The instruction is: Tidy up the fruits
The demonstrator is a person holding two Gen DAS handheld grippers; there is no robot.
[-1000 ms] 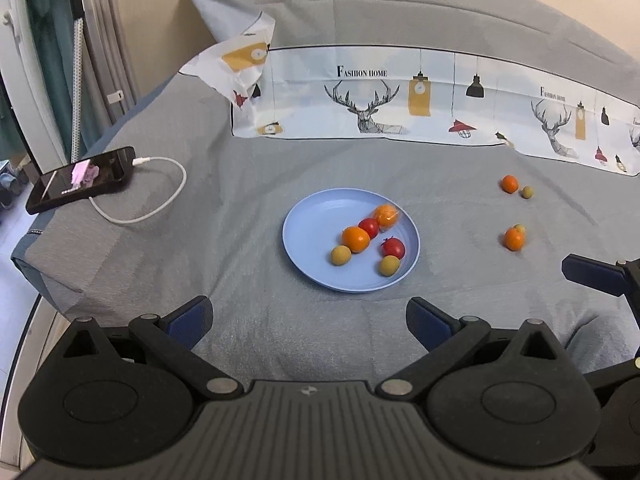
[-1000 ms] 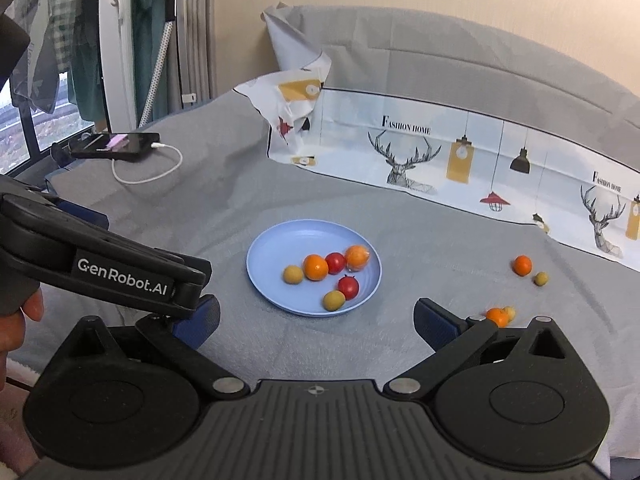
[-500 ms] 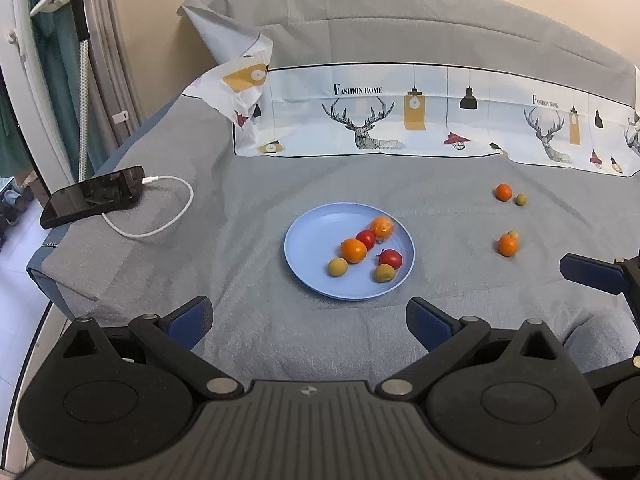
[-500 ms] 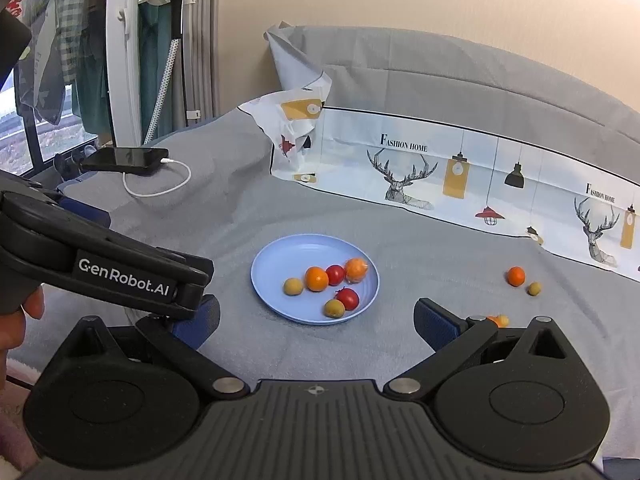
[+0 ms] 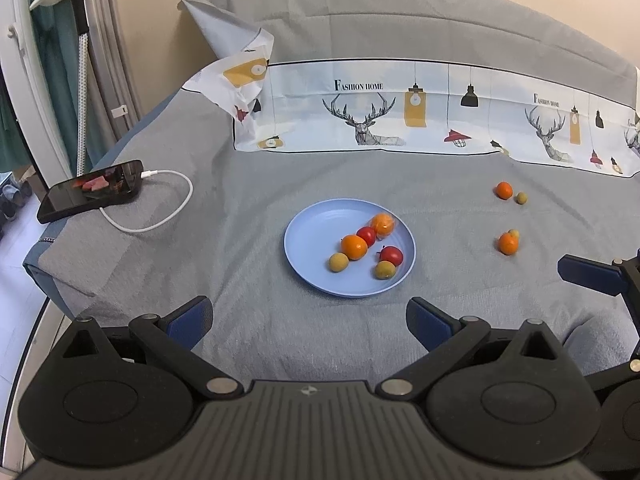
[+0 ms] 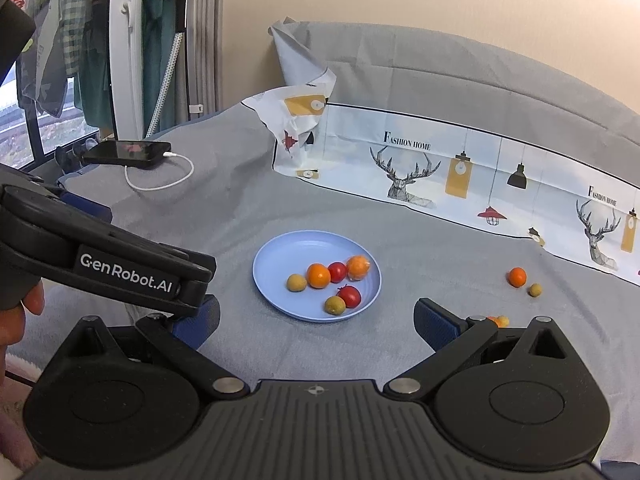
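Observation:
A blue plate (image 5: 316,228) (image 6: 288,252) lies on the grey bed and holds several small fruits: oranges, red ones and yellow-green ones. To its right on the cover lie an orange fruit (image 5: 504,190) (image 6: 517,277) with a small green one (image 5: 521,198) (image 6: 535,290), and nearer a second orange one (image 5: 508,243) with a small yellow one (image 5: 514,233). In the right wrist view that nearer pair (image 6: 499,321) peeks over my right finger. My left gripper (image 5: 308,322) is open and empty in front of the plate. My right gripper (image 6: 316,320) is open and empty.
A phone (image 5: 92,192) (image 6: 128,153) with a white cable (image 5: 160,208) lies at the bed's left edge. A patterned sheet (image 5: 400,112) (image 6: 460,176) lines the back. A clothes stand (image 6: 176,40) is left of the bed. The left gripper's body (image 6: 108,264) crosses the right wrist view.
Both grippers have drawn back and risen a little, so the plate and fruits look slightly smaller and farther. The fruits have not moved. Both stay open.

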